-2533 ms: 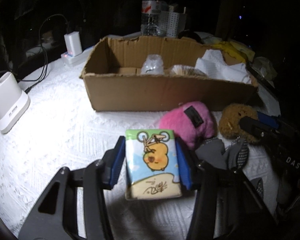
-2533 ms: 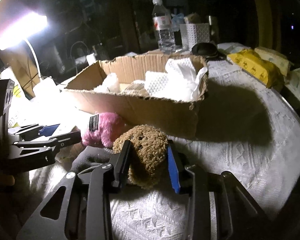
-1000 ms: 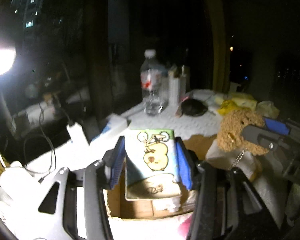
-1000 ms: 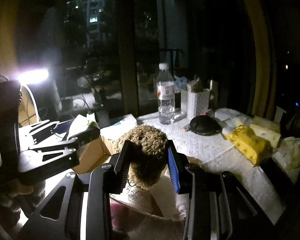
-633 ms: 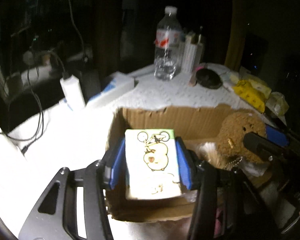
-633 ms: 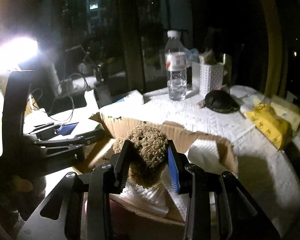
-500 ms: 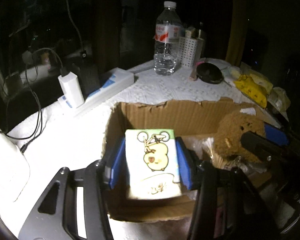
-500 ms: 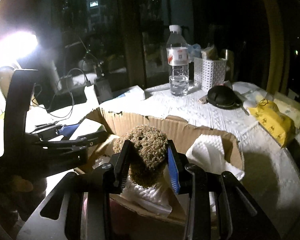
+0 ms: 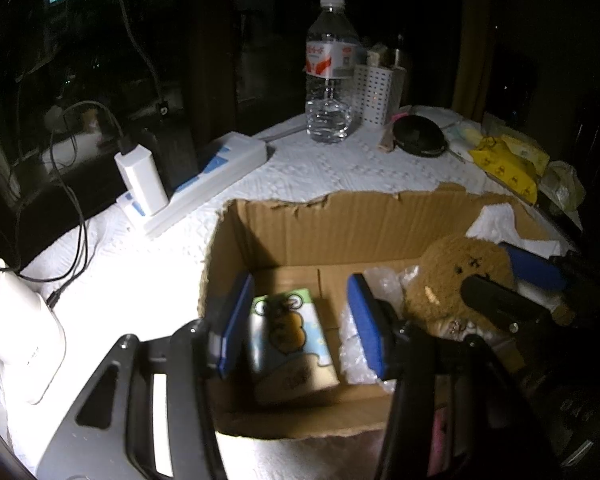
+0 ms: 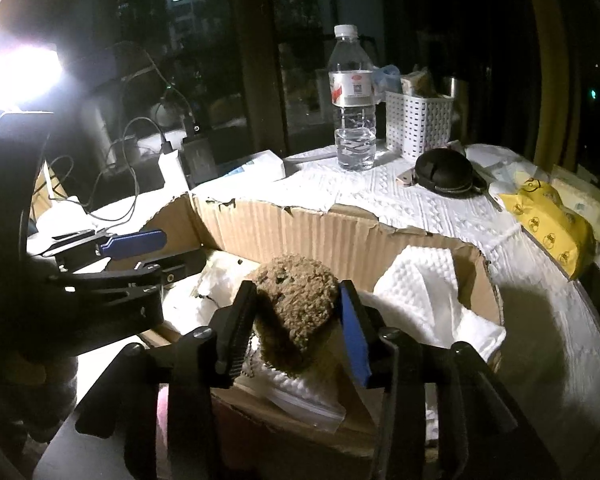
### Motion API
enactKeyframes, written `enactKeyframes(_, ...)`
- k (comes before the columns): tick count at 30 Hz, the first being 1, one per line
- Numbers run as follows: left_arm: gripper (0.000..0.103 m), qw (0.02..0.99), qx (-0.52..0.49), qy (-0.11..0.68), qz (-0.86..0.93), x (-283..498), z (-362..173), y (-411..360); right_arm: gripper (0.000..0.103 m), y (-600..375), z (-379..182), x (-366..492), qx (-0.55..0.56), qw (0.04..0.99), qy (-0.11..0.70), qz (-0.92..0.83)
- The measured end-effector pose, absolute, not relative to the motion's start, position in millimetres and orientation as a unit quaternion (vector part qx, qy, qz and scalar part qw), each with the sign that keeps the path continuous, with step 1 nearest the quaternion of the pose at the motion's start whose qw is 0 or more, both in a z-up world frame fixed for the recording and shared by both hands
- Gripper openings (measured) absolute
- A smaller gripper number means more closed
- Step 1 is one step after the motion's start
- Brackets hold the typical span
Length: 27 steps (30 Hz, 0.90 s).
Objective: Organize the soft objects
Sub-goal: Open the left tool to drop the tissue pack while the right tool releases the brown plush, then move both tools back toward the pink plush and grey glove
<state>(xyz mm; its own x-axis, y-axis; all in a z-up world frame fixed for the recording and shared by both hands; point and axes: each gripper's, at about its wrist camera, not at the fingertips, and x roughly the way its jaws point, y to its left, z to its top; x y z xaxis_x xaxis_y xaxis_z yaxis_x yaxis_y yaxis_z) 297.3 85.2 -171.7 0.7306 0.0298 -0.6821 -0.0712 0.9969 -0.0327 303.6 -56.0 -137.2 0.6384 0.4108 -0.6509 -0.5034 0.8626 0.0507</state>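
An open cardboard box [image 9: 324,224] stands on the white table. My left gripper [image 9: 300,320] is open above its left end; a tissue pack with a yellow cartoon print [image 9: 290,344] lies loose and blurred in the box between the spread blue pads. My right gripper [image 10: 296,320] hangs over the box [image 10: 300,232] with the brown plush toy [image 10: 296,292] between its pads; there is a gap at the right pad. The toy also shows in the left wrist view [image 9: 460,280]. White paper and plastic wrap [image 10: 420,300] fill the box's right part.
A water bottle [image 9: 330,76], a white perforated basket [image 9: 376,92], a black pouch [image 9: 420,140] and yellow packs [image 9: 504,168] stand behind the box. A power strip with charger [image 9: 188,188] and a white lamp base [image 9: 16,328] are at left. A pink plush shows below the box front [image 9: 436,440].
Both grippers came down over the box. My left gripper has opened and the tissue pack has dropped into the box. The right gripper's pads have spread slightly around the brown toy.
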Motion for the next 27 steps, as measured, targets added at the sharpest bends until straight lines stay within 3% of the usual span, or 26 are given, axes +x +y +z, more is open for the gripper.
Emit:
enactKeyframes(2,0.053,0.931,-0.023,0.364,0.027,297.6,-170.8,82.6,0.057,-58.0,-136.2,302.3,-0.068,0.904,0.339,0.25)
enactKeyframes(4,0.054,0.932,-0.015,0.362,0.028,295.6,-168.8,79.0,0.058,-61.2,-132.6,299.9,-0.07,0.908,0.333,0.245)
enactKeyframes(7,0.064,0.935,-0.008,0.354,0.027,290.3,-162.7,75.3,0.062,-67.0,-126.8,296.0,-0.066,0.911,0.326,0.243)
enactKeyframes(27,0.067,0.947,-0.018,0.32,-0.01,249.9,-115.3,49.6,0.063,-107.9,-85.4,246.7,-0.057,0.922,0.296,0.244)
